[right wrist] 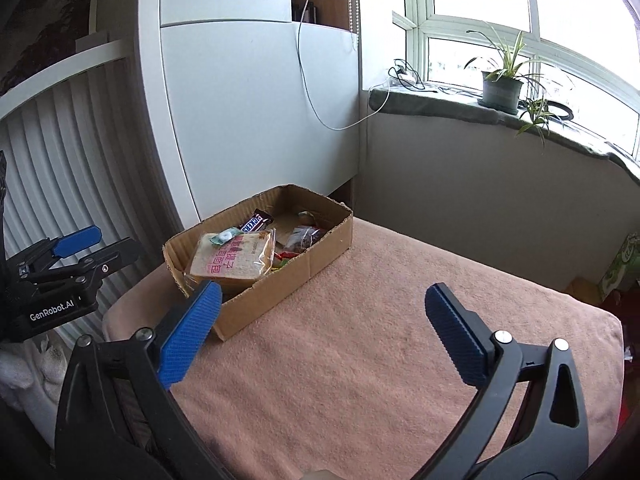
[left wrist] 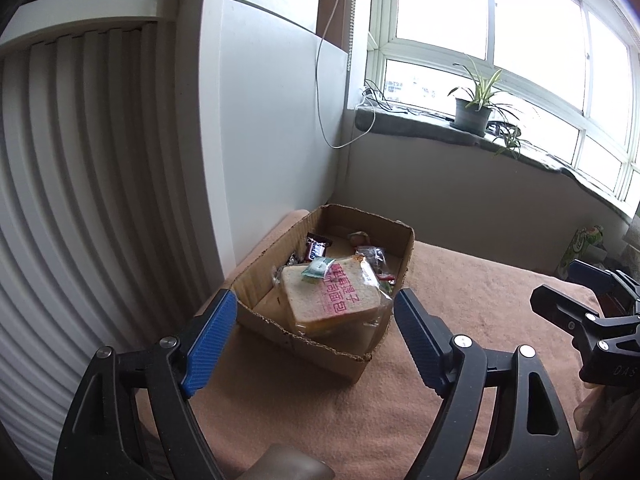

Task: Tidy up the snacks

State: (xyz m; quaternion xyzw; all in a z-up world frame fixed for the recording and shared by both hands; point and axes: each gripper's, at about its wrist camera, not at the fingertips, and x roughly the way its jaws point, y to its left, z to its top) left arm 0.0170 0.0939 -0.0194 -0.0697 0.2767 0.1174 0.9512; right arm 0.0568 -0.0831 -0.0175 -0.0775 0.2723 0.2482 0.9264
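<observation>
My left gripper (left wrist: 314, 334) and right gripper (right wrist: 322, 326) both hang wide and empty over the snack box.

I hold both sets of jaws spread with nothing between the pads, the left framing the near end of the cardboard box (left wrist: 280, 330), the right off to its side above the bare peach blanket (right wrist: 380, 360). The snacks sit gathered in the box: a bagged slice of bread (left wrist: 332, 300) leans on top at the near end, a Snickers bar (left wrist: 316, 249) and small wrapped sweets (left wrist: 374, 258) lie behind it. The box is pushed toward the white cabinet (left wrist: 276, 128), I judge so the sorting stays corralled in one corner and the blanket stays free.
</observation>
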